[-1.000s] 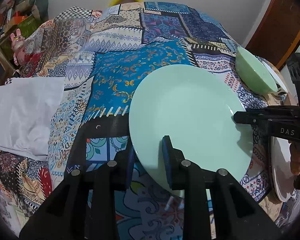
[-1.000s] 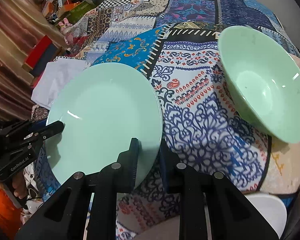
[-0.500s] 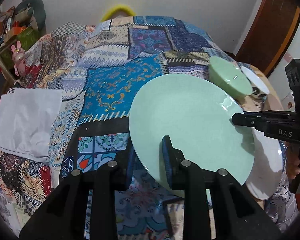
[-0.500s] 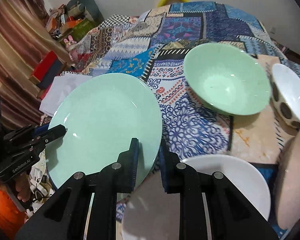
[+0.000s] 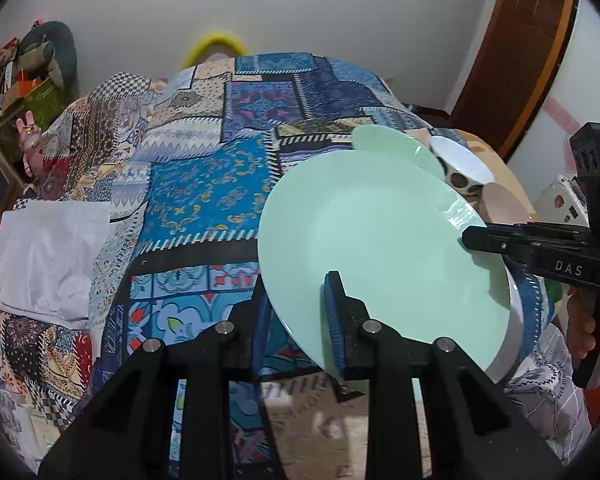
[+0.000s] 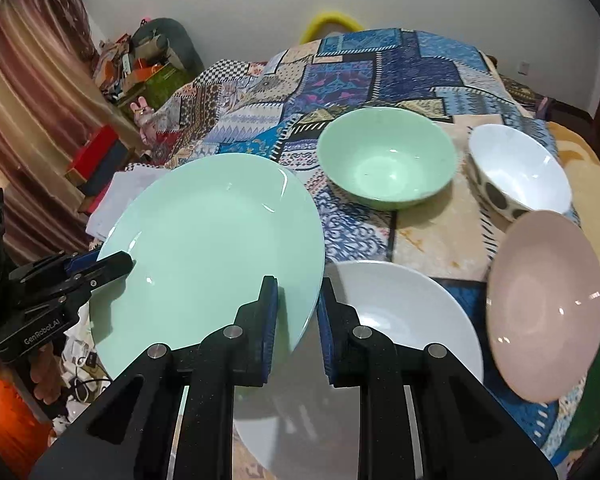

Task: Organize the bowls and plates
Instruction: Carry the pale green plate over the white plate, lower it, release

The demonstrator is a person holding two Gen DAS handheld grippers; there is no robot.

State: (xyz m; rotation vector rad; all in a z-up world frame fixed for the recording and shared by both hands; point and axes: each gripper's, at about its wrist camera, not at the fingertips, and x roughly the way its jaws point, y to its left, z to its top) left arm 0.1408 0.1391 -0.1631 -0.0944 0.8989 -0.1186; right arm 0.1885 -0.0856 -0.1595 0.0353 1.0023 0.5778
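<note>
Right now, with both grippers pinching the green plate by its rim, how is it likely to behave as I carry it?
The green plate shows glossy highlights, so it is probably slick between the pads. It looks rigid, likely ceramic or glass: it should not flex, but could chip against the white plate below. The left gripper and right gripper clamp opposite edges, which should limit tipping.

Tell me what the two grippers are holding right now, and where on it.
Both hold the green plate by its rim, on opposite edges: the left gripper clamps one edge, the right gripper the other. The plate is tilted.
</note>
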